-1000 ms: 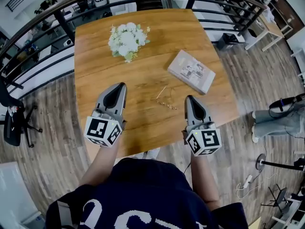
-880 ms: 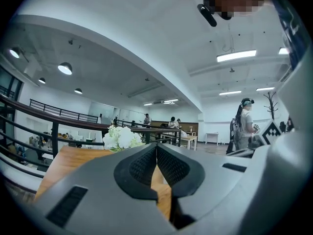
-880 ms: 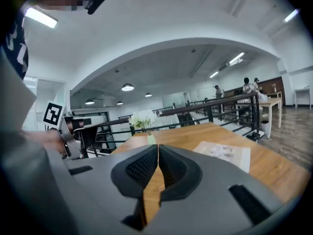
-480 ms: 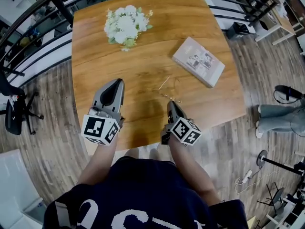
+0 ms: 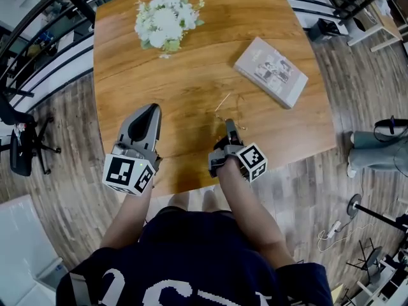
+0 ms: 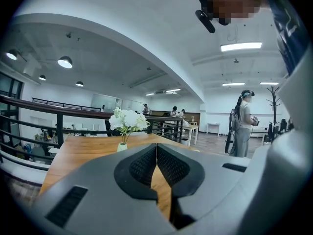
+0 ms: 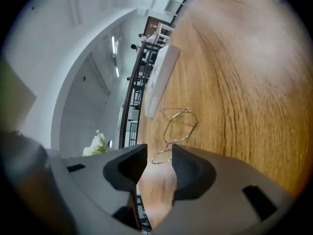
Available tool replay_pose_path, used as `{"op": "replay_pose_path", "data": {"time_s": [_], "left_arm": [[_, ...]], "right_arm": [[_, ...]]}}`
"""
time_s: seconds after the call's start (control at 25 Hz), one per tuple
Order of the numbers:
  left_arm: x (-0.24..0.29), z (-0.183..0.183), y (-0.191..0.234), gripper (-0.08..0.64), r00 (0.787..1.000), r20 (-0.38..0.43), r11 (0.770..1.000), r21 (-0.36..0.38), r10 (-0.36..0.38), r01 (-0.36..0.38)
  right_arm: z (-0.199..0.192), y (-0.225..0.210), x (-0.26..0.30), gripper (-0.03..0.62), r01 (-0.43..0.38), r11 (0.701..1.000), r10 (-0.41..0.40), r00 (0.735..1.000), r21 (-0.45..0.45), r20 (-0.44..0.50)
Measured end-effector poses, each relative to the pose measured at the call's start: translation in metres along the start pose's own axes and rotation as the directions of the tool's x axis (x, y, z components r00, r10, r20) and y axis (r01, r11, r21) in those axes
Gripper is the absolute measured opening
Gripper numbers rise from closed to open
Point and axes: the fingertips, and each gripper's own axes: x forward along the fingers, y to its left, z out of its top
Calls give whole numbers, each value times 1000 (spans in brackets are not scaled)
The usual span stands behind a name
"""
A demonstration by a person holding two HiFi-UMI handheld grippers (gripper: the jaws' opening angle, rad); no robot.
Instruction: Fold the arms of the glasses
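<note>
Head view: wire-rimmed glasses (image 5: 224,116) flat on the wooden table (image 5: 191,75), one arm stretched away, just ahead of the right gripper (image 5: 231,127), itself rolled on its side. Left gripper (image 5: 148,110) well apart to the left, low over the table. Book (image 5: 271,71) and white flowers (image 5: 166,21) farther back.

Left gripper view: jaws pressed together, nothing between them.

Right gripper view: jaws apart, just now opening, clamping nothing. Glasses just beyond the tips, one rim showing through the gap.
</note>
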Motion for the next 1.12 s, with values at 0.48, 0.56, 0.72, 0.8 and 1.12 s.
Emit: {"op": "replay_pose_path", "data": {"time_s": [0.48, 0.56, 0.72, 0.8, 1.12], "left_arm": [[-15, -10, 9, 15, 1000, -11, 1000, -15, 19, -19], [-16, -11, 7, 15, 1000, -11, 1000, -15, 15, -15], [-18, -12, 5, 15, 1000, -8, 1000, -22, 8, -8], [-18, -12, 4, 15, 1000, -6, 1000, -25, 2, -2], [-13, -27, -15, 15, 997, -11, 995, -67, -75, 74]], "right_arm": [[18, -21, 8, 102, 32, 994, -37, 999, 108, 38], [24, -21, 5, 53, 29, 994, -34, 999, 109, 40], [32, -21, 0, 34, 25, 996, -27, 999, 88, 21], [33, -19, -3, 32, 21, 998, -21, 1000, 54, -5], [31, 2, -24, 28, -55, 997, 46, 988, -59, -148]]}}
